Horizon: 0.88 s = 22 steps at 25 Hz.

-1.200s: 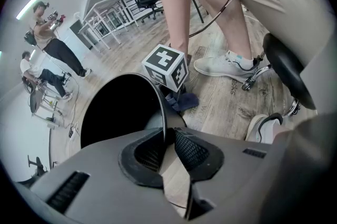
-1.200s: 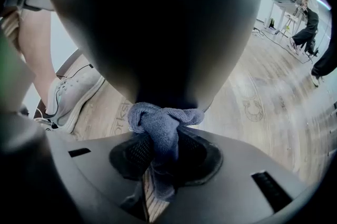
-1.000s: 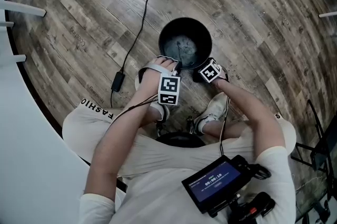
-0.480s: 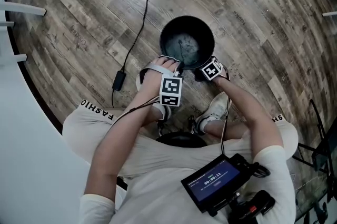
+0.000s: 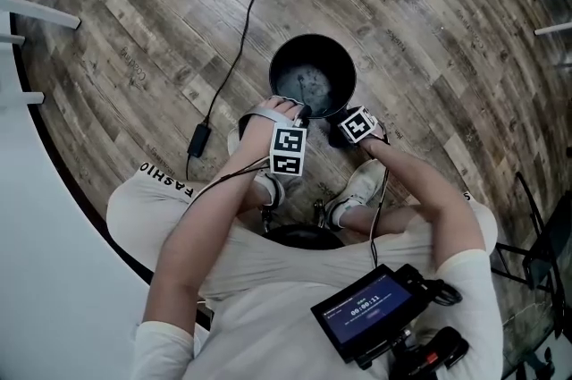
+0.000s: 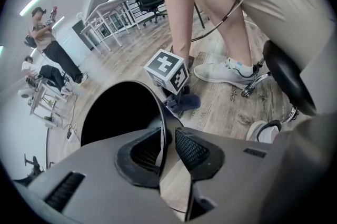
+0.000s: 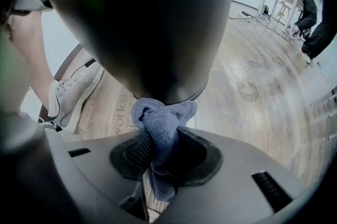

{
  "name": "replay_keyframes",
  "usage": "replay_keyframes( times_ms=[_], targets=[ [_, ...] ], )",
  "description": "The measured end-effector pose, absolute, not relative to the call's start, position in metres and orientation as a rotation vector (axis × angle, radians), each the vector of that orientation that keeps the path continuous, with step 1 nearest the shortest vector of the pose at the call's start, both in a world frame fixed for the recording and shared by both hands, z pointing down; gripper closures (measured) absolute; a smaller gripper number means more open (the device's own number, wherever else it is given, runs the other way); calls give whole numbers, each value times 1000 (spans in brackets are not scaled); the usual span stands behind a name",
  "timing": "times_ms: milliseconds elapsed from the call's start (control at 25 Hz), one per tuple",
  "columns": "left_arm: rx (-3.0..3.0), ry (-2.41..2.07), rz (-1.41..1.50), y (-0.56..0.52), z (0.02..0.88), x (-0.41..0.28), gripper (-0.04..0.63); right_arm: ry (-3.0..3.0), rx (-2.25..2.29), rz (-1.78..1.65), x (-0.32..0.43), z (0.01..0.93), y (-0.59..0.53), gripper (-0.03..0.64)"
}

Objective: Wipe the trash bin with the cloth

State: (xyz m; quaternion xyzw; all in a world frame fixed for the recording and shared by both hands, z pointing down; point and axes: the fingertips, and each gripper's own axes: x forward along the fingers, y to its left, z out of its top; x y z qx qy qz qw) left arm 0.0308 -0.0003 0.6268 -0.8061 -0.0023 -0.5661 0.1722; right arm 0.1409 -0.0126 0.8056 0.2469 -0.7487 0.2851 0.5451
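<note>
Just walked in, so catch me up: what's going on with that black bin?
A seated person works on the black trash bin standing on the wood floor. The left gripper is clamped on the bin's rim, steadying it. The right gripper grips a blue cloth and presses it low against the bin's outer wall.

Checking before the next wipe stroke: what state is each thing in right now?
trash bin: upright on the floor, open top.
cloth: bunched, against the trash bin's outer wall.
left gripper: shut on the trash bin's rim.
right gripper: shut on the cloth.
</note>
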Motion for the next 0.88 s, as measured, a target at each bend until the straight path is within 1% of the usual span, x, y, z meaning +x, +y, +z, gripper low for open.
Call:
replay_keyframes(
  times_ms=[160, 320, 600, 680, 760, 880],
  targets=[
    [-2244, -24, -1575, -2, 616, 40, 444, -1808, 598, 683, 140, 763, -16, 508],
    [-2191, -48, -1613, -3, 623, 29, 425, -1875, 544, 688, 130, 718, -1, 508],
    [-2115, -48, -1705, -8, 642, 0, 425, -1943, 546, 722, 116, 660, 13, 508],
    [-2104, -40, -1707, -10, 644, -2, 439, -1958, 552, 736, 114, 648, 14, 508],
    [-2097, -30, -1704, -12, 643, -2, 488, -1975, 561, 749, 110, 635, 14, 508],
    [-2090, -32, -1704, -13, 643, -2, 492, -2002, 574, 764, 105, 621, 12, 508]
  ],
)
